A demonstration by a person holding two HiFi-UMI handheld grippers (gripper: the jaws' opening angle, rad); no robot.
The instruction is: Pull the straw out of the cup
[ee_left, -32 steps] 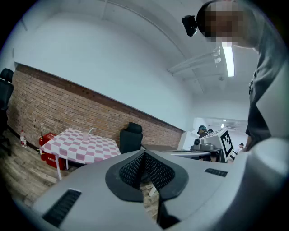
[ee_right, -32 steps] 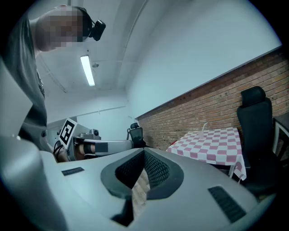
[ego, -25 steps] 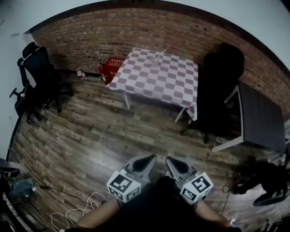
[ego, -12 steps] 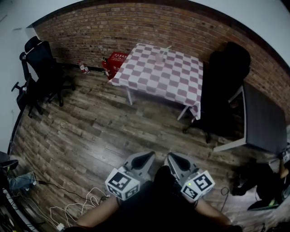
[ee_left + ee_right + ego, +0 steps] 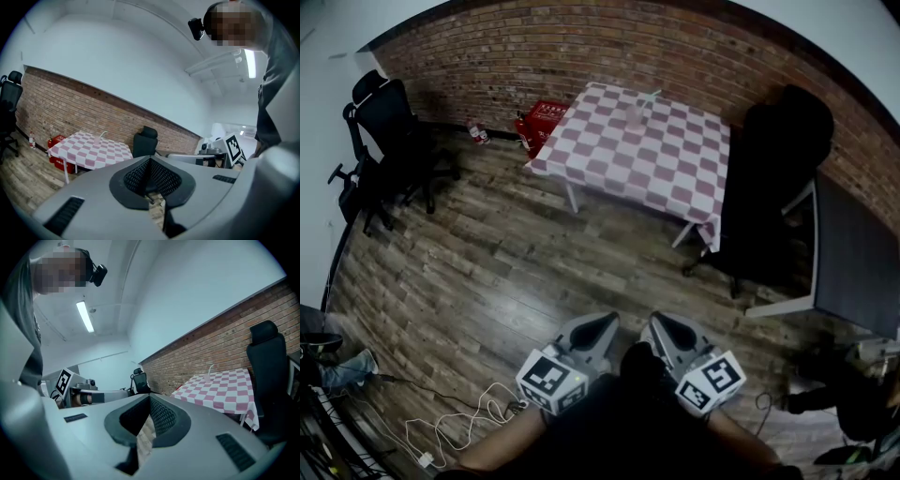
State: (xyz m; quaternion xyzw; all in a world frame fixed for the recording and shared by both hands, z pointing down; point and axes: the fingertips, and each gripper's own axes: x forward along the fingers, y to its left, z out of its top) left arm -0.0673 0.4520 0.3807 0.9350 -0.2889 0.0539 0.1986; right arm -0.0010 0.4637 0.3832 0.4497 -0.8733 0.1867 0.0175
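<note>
L gripper [image 5: 600,325] & R gripper [image 5: 662,322] are hovering side by side over floor [image 5: 487,262], close to person's body, both w/ jaws clenched together, nothing betw. them. The cup [image 5: 635,115] is standing w/ straw [image 5: 649,95] in it on far side of table [image 5: 675,178], well apart from both.

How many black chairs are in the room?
2. One black chair stands at the far left; the other is at the checkered table's right side. More may be hidden.
</note>
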